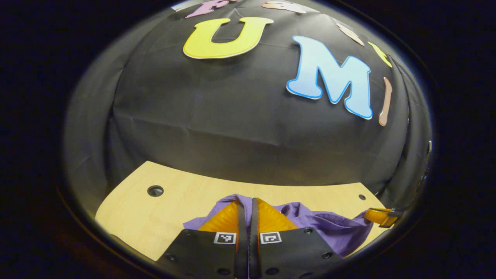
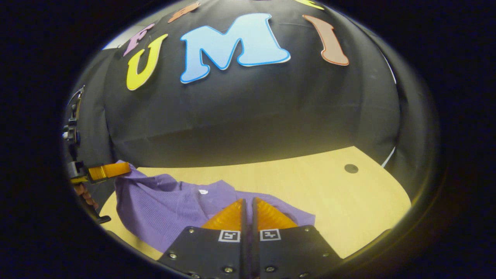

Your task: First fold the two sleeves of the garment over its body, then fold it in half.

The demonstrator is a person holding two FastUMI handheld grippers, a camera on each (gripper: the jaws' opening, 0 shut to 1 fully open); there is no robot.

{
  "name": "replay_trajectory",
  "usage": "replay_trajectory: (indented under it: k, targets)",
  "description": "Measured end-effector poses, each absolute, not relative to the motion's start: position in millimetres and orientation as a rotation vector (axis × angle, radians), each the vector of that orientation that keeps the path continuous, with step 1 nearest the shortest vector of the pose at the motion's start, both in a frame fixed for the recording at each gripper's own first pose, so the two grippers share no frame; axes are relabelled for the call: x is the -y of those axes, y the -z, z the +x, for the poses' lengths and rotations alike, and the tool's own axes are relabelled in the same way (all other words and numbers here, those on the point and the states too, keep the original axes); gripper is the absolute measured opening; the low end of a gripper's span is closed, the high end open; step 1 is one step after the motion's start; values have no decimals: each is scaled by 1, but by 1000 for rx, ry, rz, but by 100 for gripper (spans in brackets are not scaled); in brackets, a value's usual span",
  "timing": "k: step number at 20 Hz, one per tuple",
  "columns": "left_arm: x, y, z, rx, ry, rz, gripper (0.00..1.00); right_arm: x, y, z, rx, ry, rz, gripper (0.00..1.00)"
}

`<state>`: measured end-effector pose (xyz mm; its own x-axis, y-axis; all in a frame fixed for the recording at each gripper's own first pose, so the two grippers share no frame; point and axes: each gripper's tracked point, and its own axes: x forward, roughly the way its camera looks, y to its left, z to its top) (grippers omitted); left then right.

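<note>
Bench (image 2: 310, 182): pale wood top with dark round holes, carrying the garment at its near side; the far half at 12 o'clock lies bare, presumably the room left for laying the cloth flat.

Purple garment (image 2: 162, 201): knit top, lifted and bunched rather than spread. In the right gripper view it runs from the 9 o'clock edge down to 6 o'clock, with a small white tag near the neckline facing up. In the left gripper view it hangs from 6 o'clock out toward 4 o'clock. It sags between two held points, so I judge it is being carried or shaken out by two corners to get it flat before any sleeve fold.

Left gripper (image 1: 248, 201): jaws together, purple cloth right at the tips; looks clamped on the garment edge. Seen from the right gripper view at 9 o'clock, its finger meets the raised corner of the cloth, with a hand below it.

Right gripper (image 2: 248, 202): jaws together, cloth bunched around the tips; I read this as pinching the garment, though the pinch itself is hidden.

Sleeves: cannot tell them apart from the body in this bunching. Neither fold appears done.
</note>
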<state>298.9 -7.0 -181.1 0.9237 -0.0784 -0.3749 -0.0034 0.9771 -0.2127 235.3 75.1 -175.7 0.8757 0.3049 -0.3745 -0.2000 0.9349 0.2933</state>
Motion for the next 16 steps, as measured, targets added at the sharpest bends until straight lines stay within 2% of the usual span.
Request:
replay_trajectory:
  k: [4,6,7,9,10,11,12,13,14,15,16]
  targets:
    - [2,200,297,-434,-15,-204,8,-71,182,244,-436,-250,236,4]
    - [6,205,295,-450,-20,-208,14,-67,178,243,-424,-251,216,6]
    - [8,207,292,-459,-24,-209,22,-64,175,242,-417,-255,208,6]
    - [11,209,284,-467,-40,-193,26,-59,169,238,-403,-262,201,7]
    - [14,209,278,-467,-40,-187,28,-54,164,235,-393,-261,192,13]
    - [18,205,272,-462,-39,-182,41,-49,159,232,-383,-255,177,16]
    - [21,200,266,-448,-42,-172,55,-46,155,230,-371,-258,170,29]
    - [26,192,259,-429,-41,-163,68,-42,147,225,-359,-264,165,31]
    - [27,184,253,-409,-47,-155,75,-39,143,220,-346,-271,165,47]
    - [30,174,246,-389,-50,-152,89,-36,135,215,-330,-275,168,63]
    - [32,165,237,-370,-54,-150,89,-32,129,210,-314,-273,169,78]
